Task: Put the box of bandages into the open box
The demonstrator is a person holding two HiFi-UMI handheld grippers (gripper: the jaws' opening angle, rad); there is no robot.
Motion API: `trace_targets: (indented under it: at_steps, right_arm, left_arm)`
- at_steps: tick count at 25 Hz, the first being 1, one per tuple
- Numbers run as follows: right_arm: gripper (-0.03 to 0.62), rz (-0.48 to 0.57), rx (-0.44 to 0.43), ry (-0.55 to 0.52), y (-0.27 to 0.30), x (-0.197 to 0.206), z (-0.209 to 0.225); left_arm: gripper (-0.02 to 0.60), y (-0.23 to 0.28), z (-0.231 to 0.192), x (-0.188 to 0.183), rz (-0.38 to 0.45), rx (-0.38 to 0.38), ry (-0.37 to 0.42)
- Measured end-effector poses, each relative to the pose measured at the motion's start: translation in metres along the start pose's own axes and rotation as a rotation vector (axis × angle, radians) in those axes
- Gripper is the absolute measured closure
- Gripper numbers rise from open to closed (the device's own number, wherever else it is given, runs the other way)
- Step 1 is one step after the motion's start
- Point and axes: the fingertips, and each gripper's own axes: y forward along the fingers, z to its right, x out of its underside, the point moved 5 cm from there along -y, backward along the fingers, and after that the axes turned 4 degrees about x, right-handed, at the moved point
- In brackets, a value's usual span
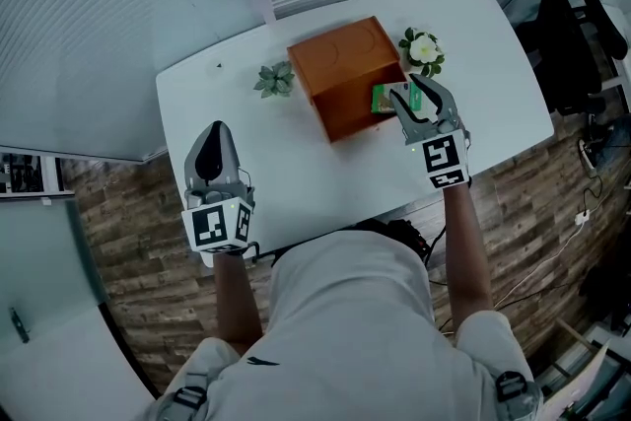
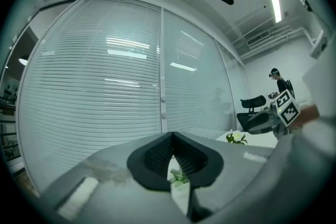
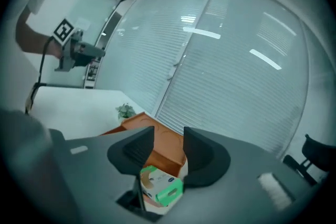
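1. Showing right gripper [image 1: 412, 100] above the right end of the open box [image 1: 345, 64], jaws spread wide, pads clear of everything: released, holding nothing.
2. Box of bandages [image 3: 160, 186] directly beneath those jaws, green and white, resting against the orange wall at that end; apparently within the opening, though not settled by either view.
3. Left gripper [image 1: 212, 153] well apart at the near-left of the table [image 1: 296, 173], jaws closed tip to tip on nothing, pointing level toward the blinds [image 2: 105, 71].
4. Step in hand, as judged: release and withdrawal. For a clean finish, lift straight away with jaws wide, so that neither pad catches the carton's edge and drags it out.
5. Before leaving, check for a carton lying flat and wholly inside the walls; if proud of the rim, nudge with a closed tip rather than regrasp.
6. Keep clear of the flowers [image 1: 423, 49] just beyond the box.
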Motion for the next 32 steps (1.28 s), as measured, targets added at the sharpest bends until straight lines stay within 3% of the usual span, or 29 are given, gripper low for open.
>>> trace_targets:
  at_steps: [8, 11, 15, 18, 32]
  right_arm:
    - [0.45, 0.126, 0.262, 0.281, -0.074, 0.002, 0.021]
    - [0.477, 0.145, 0.311, 0.336, -0.085, 0.009, 0.025]
    - [0.502, 0.133, 0.313, 0.357, -0.085, 0.014, 0.028]
    - [0.592, 0.148, 0.304, 0.36, -0.087, 0.011, 0.026]
    - [0.594, 0.18, 0.252, 0.324, -0.083, -0.006, 0.017]
  left_arm:
    - [0.577, 0.004, 0.004, 0.002, -0.005, 0.007, -0.002]
    - [0.577, 0.006, 0.005, 0.005, -0.011, 0.011, -0.003]
    - [0.577, 0.007, 0.008, 0.005, -0.013, 0.018, 0.0]
    - [0.577, 0.007, 0.009, 0.004, -0.013, 0.02, 0.0]
    - [0.577, 0.005, 0.006, 0.004, -0.013, 0.015, 0.003]
